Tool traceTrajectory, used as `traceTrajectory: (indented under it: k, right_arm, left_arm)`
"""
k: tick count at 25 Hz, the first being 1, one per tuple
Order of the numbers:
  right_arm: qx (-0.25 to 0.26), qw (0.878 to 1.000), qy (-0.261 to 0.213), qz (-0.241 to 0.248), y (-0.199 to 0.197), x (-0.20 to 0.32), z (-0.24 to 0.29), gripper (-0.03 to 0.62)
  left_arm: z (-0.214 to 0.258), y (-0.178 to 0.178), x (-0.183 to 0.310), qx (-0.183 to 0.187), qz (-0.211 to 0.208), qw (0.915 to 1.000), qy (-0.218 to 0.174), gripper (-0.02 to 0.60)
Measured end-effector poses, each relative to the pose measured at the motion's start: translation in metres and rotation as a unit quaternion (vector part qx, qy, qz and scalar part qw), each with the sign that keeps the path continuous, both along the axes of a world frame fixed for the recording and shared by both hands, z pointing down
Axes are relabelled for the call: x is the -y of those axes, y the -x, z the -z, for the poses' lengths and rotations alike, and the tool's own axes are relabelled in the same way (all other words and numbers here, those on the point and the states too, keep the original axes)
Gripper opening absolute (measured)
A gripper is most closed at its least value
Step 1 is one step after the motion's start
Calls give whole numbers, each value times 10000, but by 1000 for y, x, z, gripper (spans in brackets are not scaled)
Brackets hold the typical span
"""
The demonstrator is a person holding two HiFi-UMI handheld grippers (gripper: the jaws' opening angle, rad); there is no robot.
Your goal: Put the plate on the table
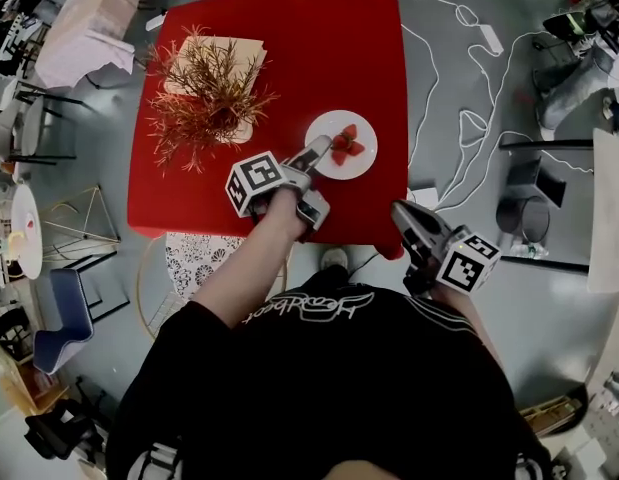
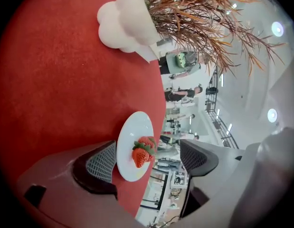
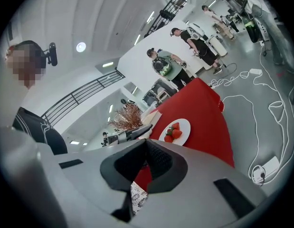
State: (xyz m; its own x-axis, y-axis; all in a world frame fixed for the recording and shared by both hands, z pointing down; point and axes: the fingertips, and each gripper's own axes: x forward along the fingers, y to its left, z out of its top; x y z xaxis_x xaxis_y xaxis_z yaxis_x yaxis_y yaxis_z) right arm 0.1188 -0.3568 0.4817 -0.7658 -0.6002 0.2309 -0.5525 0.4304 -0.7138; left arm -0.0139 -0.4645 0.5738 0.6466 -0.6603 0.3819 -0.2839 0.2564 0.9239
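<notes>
Biggest thing first: the red worktop [image 1: 279,58], spreading out ahead of your left tool [image 2: 149,159]. Your right tool [image 3: 147,158] hangs off its near edge, over the floor. Farther out past your left tool, off toward the far corner, there's the dried, rusty-brown plant [image 1: 204,98] in a lumpy white pot [image 2: 123,20].

The white plate [image 2: 132,132] is down flat on the worktop, right at the tip of your left tool. That tool is spread wide. One pad sits just beside the plate's rim and the other is well off to the other side, so nothing's pinched. A few strawberries [image 2: 143,152] are piled in the middle of the plate, lined up with the gap between the pads.

Your right tool is pressed together with nothing in it, and from there the plate is ahead and well apart.
</notes>
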Motion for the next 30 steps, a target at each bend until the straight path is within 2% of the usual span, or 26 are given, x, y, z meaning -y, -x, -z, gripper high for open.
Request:
traceTrajectory:
  k: [3,6,9,12,14,16,18,19,21,24,25,27,30]
  right_arm:
    - [-58,9999,-41,151,7,0,3,8]
    - [-42,9997,-51,235,11,-2,3,8]
    - [-42,9994,-79,334,15,-3,3,8]
    - [117,9987,-250,440,17,-9,16,8]
    - [207,9973,-425,557,19,-13,29,8]
    - [81,9958,-592,692,20,-17,38,8]
    - [-23,9940,-745,798,18,-23,49,8]
    - [-32,9931,-817,840,17,-26,55,8]
    - [-34,9907,-983,937,14,-36,71,8]
    - [-11,9843,-1304,1187,12,-61,101,8]
    - [16,9816,-1419,1280,11,-72,109,8]
    - [53,9764,-1638,1409,5,-99,124,8]
    - [211,9704,-1870,1515,-12,-142,147,8]
  left_arm:
    - [3,1,-4,360,-173,9990,-221,411]
    - [13,0,-5,800,-492,9935,-646,411]
    - [24,-3,-9,1115,-895,9845,-1018,410]
    - [43,-7,-20,1500,-1273,9691,-1487,407]
    - [59,-5,-31,1948,-1476,9522,-1833,368]
    - [76,-1,-44,2555,-1611,9281,-2175,213]
    - [97,-2,-62,2926,-1689,9054,-2572,69]
    - [109,-6,-73,2994,-1748,8956,-2786,42]
    - [137,-17,-98,3078,-1912,8736,-3249,16]
    - [178,-38,-144,3181,-2137,8360,-3927,8]
    - [190,-46,-162,3138,-2200,8266,-4122,8]
    - [212,-65,-201,2954,-2261,8118,-4500,8]
    - [246,-87,-258,2751,-2069,7926,-5033,8]
